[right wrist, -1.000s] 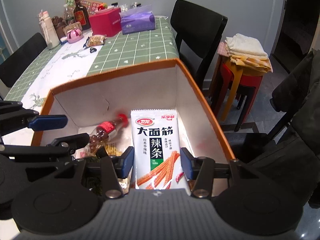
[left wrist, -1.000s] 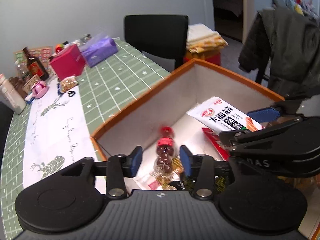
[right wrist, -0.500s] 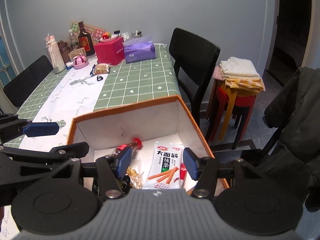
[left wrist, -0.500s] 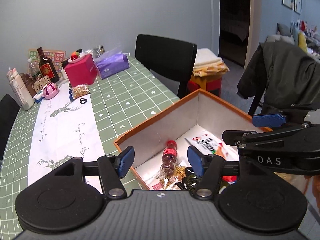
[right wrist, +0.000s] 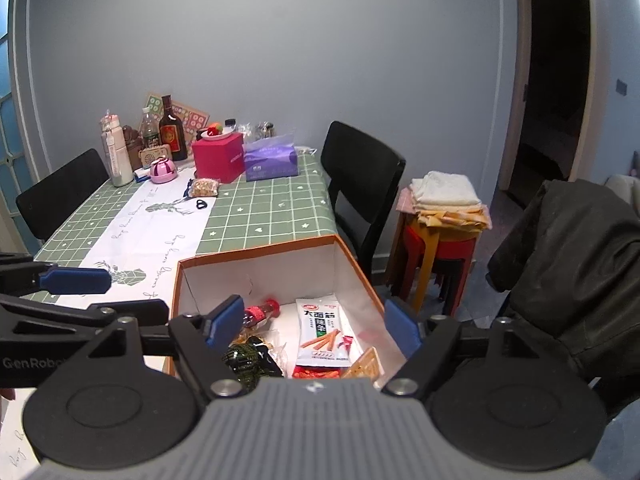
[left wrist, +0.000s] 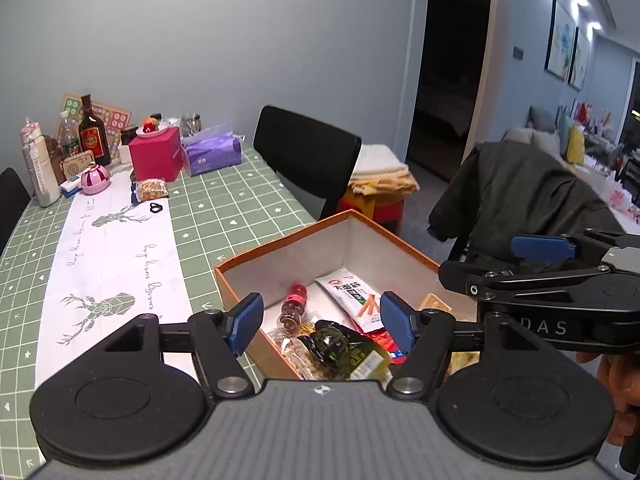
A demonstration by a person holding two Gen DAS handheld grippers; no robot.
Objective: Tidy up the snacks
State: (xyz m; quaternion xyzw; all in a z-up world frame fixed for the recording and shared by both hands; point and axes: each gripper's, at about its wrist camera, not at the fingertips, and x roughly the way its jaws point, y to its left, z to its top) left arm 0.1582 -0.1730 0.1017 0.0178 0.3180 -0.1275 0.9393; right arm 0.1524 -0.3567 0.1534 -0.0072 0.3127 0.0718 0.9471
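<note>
Left wrist view, green packet (left wrist: pixel 340 346) half hidden

Both grippers have pulled up and back from the orange box (right wrist: pixel 256 251), so it now sits smaller and lower in each view, with more of the green table (left wrist: pixel 224 216) showing beyond it. The left gripper (left wrist: pixel 322 322) has just been opening its jaws, and nothing sits between them. The right gripper (right wrist: pixel 312 326) has also just been opening: the white spicy-strip packet (right wrist: pixel 323 332), framed closely by its blue pads 1 second ago, now lies free on the box floor beside the small red-capped bottle (right wrist: pixel 262 312).
</note>
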